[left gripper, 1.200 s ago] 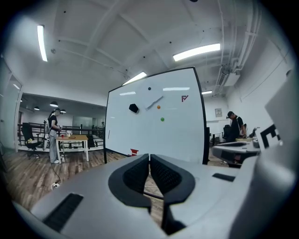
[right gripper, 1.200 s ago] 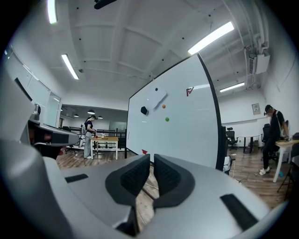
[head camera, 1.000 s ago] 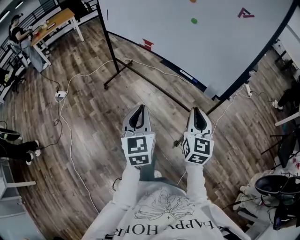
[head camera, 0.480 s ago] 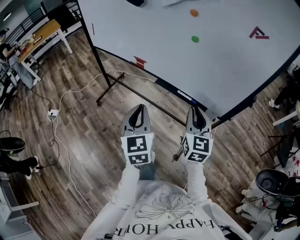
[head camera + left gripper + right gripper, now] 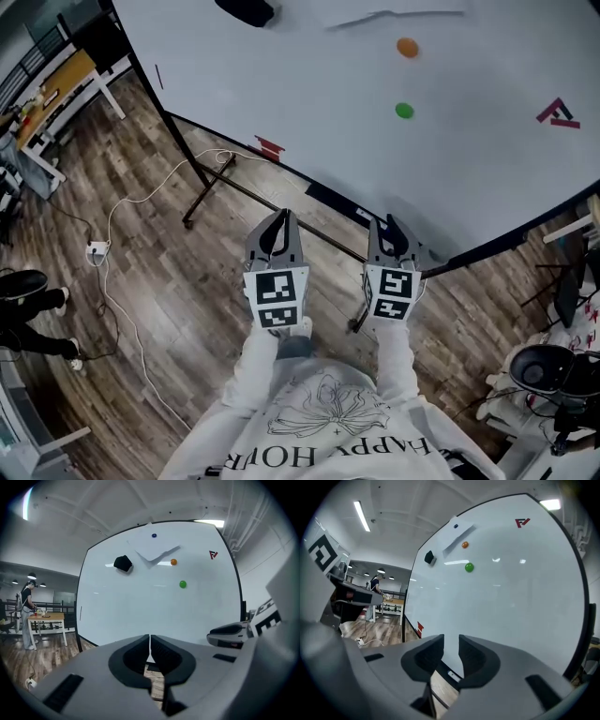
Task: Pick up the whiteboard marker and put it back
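A short white marker [image 5: 453, 675] lies on the dark tray [image 5: 323, 197] along the whiteboard's [image 5: 375, 150] lower edge, seen just past my right jaws. My right gripper [image 5: 451, 641] [image 5: 389, 223] is open; its jaws have just been opening and nothing is between them. It is held in front of the tray, apart from the marker. My left gripper [image 5: 149, 639] [image 5: 278, 217] is shut and empty, level with the right one and to its left.
On the whiteboard are an orange magnet [image 5: 407, 47], a green magnet [image 5: 404, 111], a black eraser [image 5: 246, 11] and a sheet of paper. The board's stand leg [image 5: 202, 183] and white cables with a power strip [image 5: 95, 249] lie on the wooden floor at left. A chair [image 5: 539, 370] stands at lower right.
The whiteboard has come nearer and fills more of the head view. Both grippers now sit close to its tray instead of over open floor.
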`<state>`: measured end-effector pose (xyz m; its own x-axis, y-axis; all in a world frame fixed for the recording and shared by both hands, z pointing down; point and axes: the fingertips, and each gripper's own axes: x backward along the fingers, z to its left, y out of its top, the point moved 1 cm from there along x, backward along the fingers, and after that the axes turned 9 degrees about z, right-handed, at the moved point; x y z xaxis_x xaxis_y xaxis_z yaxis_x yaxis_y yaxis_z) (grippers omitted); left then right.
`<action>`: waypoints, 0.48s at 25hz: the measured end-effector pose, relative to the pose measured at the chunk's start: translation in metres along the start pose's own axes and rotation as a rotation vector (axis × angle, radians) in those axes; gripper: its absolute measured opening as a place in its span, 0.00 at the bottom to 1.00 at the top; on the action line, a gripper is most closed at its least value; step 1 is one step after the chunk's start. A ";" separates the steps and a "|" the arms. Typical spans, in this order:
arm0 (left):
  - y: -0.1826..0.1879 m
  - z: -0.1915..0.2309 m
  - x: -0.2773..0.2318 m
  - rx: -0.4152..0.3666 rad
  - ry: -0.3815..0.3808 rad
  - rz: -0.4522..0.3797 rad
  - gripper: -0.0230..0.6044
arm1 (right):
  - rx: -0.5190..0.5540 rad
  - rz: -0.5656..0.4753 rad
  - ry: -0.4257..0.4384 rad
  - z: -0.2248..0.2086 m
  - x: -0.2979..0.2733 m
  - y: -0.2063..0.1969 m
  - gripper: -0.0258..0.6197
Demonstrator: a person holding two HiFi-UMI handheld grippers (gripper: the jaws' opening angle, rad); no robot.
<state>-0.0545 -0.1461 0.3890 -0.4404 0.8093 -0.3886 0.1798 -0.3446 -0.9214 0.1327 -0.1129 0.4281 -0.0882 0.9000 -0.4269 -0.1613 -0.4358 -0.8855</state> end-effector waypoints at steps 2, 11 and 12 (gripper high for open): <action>-0.001 -0.002 0.001 -0.002 -0.008 0.004 0.05 | 0.029 0.032 -0.004 -0.002 -0.001 -0.007 0.19; -0.014 -0.016 0.012 0.009 -0.024 0.054 0.05 | 0.264 0.211 -0.014 -0.014 0.000 -0.040 0.20; -0.016 -0.017 0.014 0.012 -0.023 0.061 0.05 | 0.305 0.234 -0.014 -0.015 0.000 -0.044 0.20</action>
<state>-0.0484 -0.1209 0.3980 -0.4494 0.7751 -0.4441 0.1968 -0.3991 -0.8956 0.1550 -0.0933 0.4642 -0.1704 0.7764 -0.6068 -0.4201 -0.6142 -0.6680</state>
